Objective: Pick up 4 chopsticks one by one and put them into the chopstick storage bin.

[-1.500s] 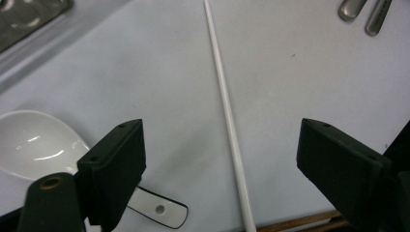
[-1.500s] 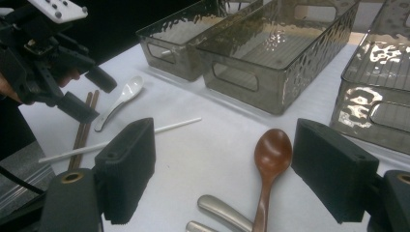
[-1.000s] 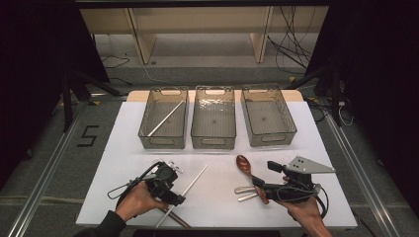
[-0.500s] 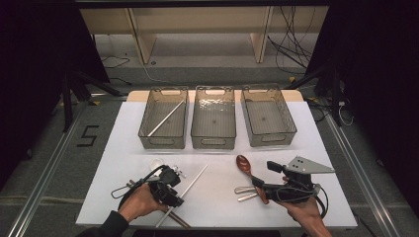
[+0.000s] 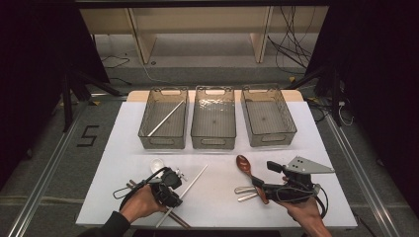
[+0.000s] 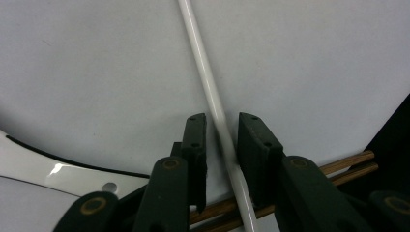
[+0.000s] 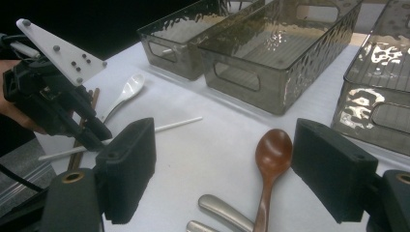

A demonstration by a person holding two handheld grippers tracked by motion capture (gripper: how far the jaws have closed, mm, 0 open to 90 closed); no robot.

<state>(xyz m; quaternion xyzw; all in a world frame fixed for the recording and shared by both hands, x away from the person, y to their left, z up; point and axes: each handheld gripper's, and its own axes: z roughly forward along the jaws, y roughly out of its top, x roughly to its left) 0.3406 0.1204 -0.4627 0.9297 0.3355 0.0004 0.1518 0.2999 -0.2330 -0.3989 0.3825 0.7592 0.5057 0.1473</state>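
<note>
Item: left gripper (image 5: 170, 197), jaws just closing round the white chopstick (image 6: 212, 104), which runs between the pads; contact looks made or nearly so, a pickup seemingly begun. Beneath the jaws: brown chopsticks (image 6: 345, 166).

Item: right gripper (image 7: 225, 169), jaws wide, nothing held; wooden spoon (image 7: 271, 153) between them on the table.

The high view adds three trays ahead, the left tray (image 5: 165, 140) already holding one white stick.
</note>
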